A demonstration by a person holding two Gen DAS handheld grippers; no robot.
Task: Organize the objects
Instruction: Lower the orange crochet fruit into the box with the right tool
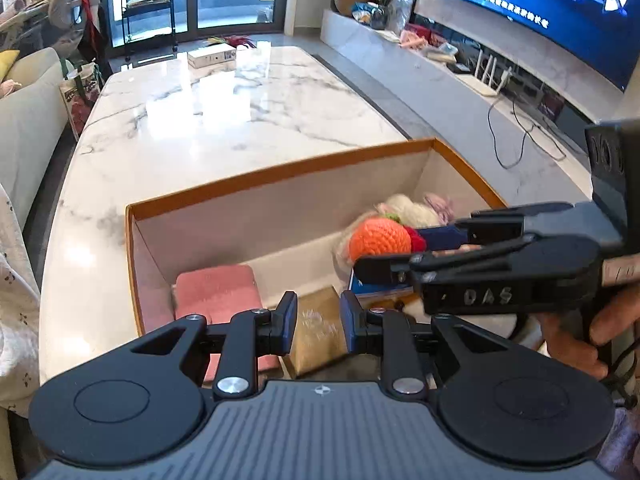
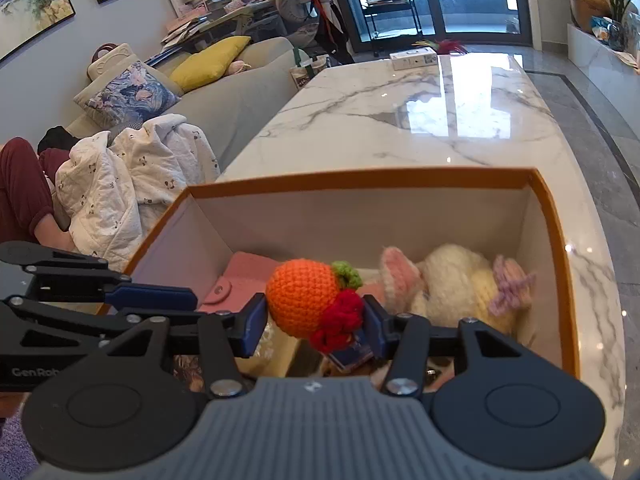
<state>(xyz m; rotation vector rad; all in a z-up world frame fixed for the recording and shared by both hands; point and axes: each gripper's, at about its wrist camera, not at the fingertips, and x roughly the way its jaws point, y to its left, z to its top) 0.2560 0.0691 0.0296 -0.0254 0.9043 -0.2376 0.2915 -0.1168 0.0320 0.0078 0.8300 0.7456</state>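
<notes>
The right gripper point(image 2: 316, 322) pinches the crocheted orange point(image 2: 302, 300) above the orange-rimmed box point(image 2: 360, 178), interior directly beneath; the left gripper point(image 1: 316, 322) hovers nearby, spread and empty.

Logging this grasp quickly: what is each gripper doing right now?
Left gripper: open, holding nothing.
Right gripper: closed on the orange crochet fruit, above the box.

Sofa: grey fabric sofa point(image 2: 240, 80) (yellow square cushion point(image 2: 212, 62) on it)
Wall: large lit television screen point(image 1: 540, 8)
Far floor: black wheeled metal cart point(image 1: 148, 8)
</notes>
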